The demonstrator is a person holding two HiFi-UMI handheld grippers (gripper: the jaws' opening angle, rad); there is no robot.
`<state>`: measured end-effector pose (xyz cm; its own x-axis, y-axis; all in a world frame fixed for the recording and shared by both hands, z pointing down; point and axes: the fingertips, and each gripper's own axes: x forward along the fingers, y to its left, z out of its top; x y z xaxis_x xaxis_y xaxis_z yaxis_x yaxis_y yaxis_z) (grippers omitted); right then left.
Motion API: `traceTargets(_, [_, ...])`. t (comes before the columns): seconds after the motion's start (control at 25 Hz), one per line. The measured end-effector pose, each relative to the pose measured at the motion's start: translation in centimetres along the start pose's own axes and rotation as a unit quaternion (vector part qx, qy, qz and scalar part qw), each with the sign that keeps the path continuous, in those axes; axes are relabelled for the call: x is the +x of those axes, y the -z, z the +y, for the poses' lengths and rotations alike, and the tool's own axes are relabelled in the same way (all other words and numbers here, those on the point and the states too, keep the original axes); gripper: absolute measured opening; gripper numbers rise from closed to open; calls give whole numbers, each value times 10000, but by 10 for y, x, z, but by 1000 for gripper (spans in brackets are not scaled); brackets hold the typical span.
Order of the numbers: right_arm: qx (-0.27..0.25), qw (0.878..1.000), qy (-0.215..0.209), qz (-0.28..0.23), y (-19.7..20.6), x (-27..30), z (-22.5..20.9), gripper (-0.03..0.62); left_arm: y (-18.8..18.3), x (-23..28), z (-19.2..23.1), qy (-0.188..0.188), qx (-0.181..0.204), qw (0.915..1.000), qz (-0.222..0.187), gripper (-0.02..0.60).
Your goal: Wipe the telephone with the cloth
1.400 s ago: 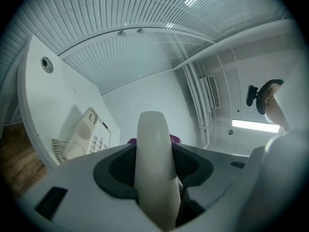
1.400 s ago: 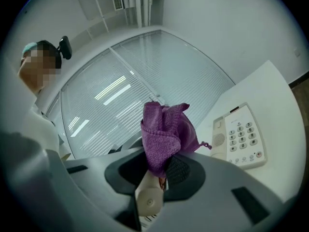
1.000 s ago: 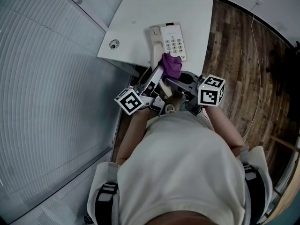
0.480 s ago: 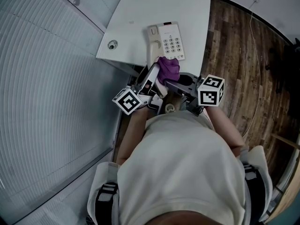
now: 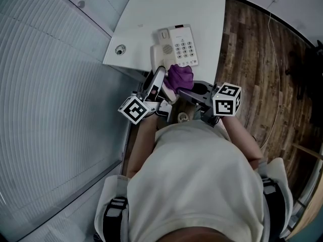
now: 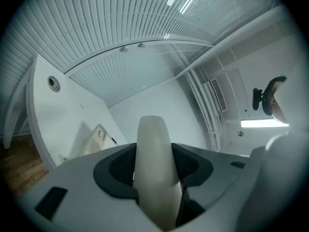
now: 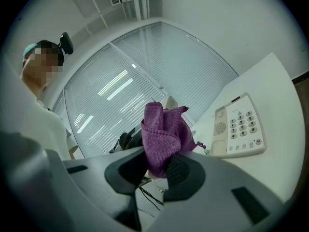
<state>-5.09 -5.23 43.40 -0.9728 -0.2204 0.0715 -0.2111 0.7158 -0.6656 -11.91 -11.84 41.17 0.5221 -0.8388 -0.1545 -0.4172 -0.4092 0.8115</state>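
Now clamps the handset (image 6: 152,139) in the left gripper's (image 6: 154,168) jaws, lifted off the telephone (image 5: 182,44) since a second ago. Pinches the purple cloth (image 7: 163,128) in the right gripper's (image 7: 157,166) jaws, just beside it. Leaves the cradle (image 5: 162,50) bare on the white desk (image 5: 171,4), probably ready for wiping.

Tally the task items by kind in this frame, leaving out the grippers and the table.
phone base: 1
handset: 1
cloth: 1
Total: 3
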Motion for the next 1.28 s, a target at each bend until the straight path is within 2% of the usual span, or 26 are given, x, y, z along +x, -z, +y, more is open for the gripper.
traceTargets(0.12, [16, 10000, -17, 69, 4, -2, 1, 94, -2, -2, 0, -52, -111, 9999, -93, 224])
traceTargets(0.28, [35, 9998, -29, 202, 13, -1, -2, 92, -6, -3, 5, -83, 24, 9998, -155, 224])
traceTargets(0.64, [46, 9995, 4, 313, 16, -7, -3, 93, -4, -2, 6, -181, 65, 9997, -117, 224])
traceTargets(0.92, [-12, 9988, 415, 274, 10, -17, -25, 94, -4, 4, 13, -388, 161, 9991, -88, 224])
traceTargets(1.28, [-32, 9941, 1082, 26, -17, -30, -64, 94, 2, 20, 40, -1062, 419, 9933, 155, 224])
